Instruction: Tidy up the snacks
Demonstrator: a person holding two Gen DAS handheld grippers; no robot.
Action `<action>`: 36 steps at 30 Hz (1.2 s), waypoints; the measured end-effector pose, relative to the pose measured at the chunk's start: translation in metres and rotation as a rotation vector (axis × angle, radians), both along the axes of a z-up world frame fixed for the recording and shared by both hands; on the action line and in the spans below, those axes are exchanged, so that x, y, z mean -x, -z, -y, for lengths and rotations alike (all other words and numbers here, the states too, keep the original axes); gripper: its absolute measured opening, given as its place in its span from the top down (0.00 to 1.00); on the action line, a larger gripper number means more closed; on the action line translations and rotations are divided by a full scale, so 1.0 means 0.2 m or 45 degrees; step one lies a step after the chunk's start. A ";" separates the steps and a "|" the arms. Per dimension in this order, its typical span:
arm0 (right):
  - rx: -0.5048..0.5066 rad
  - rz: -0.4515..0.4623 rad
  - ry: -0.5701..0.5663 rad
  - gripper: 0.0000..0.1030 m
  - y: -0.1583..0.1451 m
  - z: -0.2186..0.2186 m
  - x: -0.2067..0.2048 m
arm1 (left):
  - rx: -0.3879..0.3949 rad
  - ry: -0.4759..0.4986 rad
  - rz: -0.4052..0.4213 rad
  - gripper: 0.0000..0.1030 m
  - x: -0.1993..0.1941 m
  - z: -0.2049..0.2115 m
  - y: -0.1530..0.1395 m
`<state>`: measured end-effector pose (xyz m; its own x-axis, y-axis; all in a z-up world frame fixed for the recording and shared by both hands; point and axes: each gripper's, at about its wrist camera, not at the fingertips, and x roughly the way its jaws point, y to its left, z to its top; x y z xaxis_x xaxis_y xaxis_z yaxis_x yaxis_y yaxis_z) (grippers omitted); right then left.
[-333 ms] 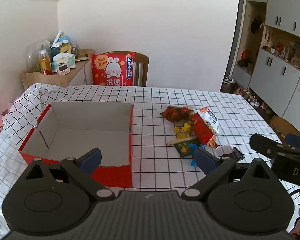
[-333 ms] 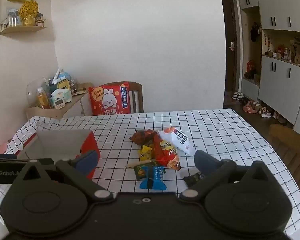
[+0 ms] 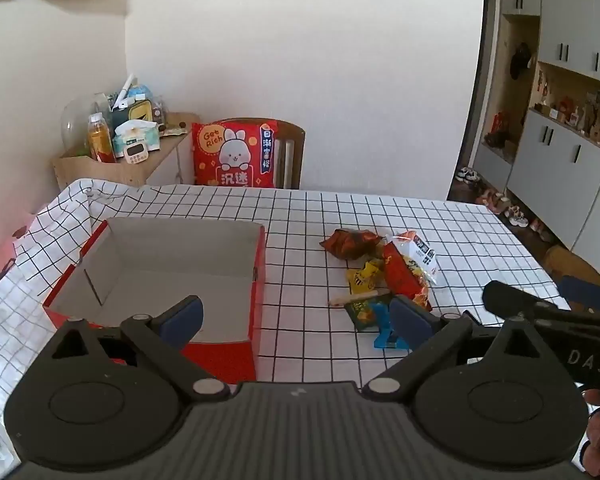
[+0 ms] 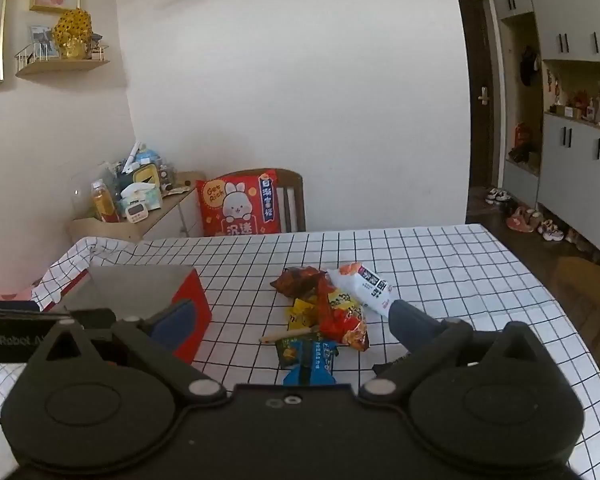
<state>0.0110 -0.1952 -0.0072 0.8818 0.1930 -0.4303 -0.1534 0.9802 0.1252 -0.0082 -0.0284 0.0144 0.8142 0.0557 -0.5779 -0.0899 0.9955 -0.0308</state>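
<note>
A red cardboard box (image 3: 260, 276) stands open and empty on the left of the checked tablecloth (image 3: 340, 208). To its right lies a snack pile: a brown-orange packet (image 3: 350, 242), a white bag (image 3: 420, 252), a red bag (image 3: 404, 280), a yellow packet (image 3: 362, 276), a stick (image 3: 356, 298), a green packet (image 3: 362, 310) and a blue packet (image 3: 384, 334). My left gripper (image 3: 296, 314) hovers open over the table's near edge, between box and pile. My right gripper (image 4: 292, 316) is open too, short of the red bag (image 4: 344, 320) and blue packet (image 4: 312, 364). Neither holds anything.
A wooden chair with a red rabbit cushion (image 3: 236, 156) stands behind the table. A cluttered side shelf (image 3: 120, 140) is at the back left, grey cabinets (image 3: 560, 160) on the right. Another chair (image 4: 580, 292) sits at the table's right side. A small dark packet (image 4: 388, 366) lies by my right finger.
The scene sits slightly lower in both views, more so in the left one, as if both grippers tipped up a little. Jaws stay wide and nothing on the table moved.
</note>
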 end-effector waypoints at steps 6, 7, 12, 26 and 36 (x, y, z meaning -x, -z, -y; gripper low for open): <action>-0.007 0.030 -0.048 0.02 -0.01 -0.01 -0.01 | 0.016 -0.026 -0.013 0.03 0.01 0.02 0.00; -0.005 0.029 -0.053 0.02 -0.02 -0.01 -0.01 | 0.018 -0.028 -0.011 0.03 0.01 0.02 0.00; 0.000 0.029 -0.057 0.01 -0.02 -0.02 0.00 | 0.034 -0.035 -0.007 0.03 0.01 0.01 0.00; 0.005 0.064 -0.044 0.01 -0.03 -0.03 0.02 | 0.044 -0.013 0.007 0.03 0.00 0.00 0.00; 0.001 0.070 -0.043 0.01 -0.03 -0.05 0.01 | 0.057 -0.003 0.003 0.03 -0.01 -0.02 0.00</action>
<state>0.0085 -0.1853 -0.0003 0.8973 0.2223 -0.3814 -0.1927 0.9745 0.1146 -0.0061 -0.0237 0.0151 0.8156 0.0315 -0.5777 -0.0921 0.9929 -0.0759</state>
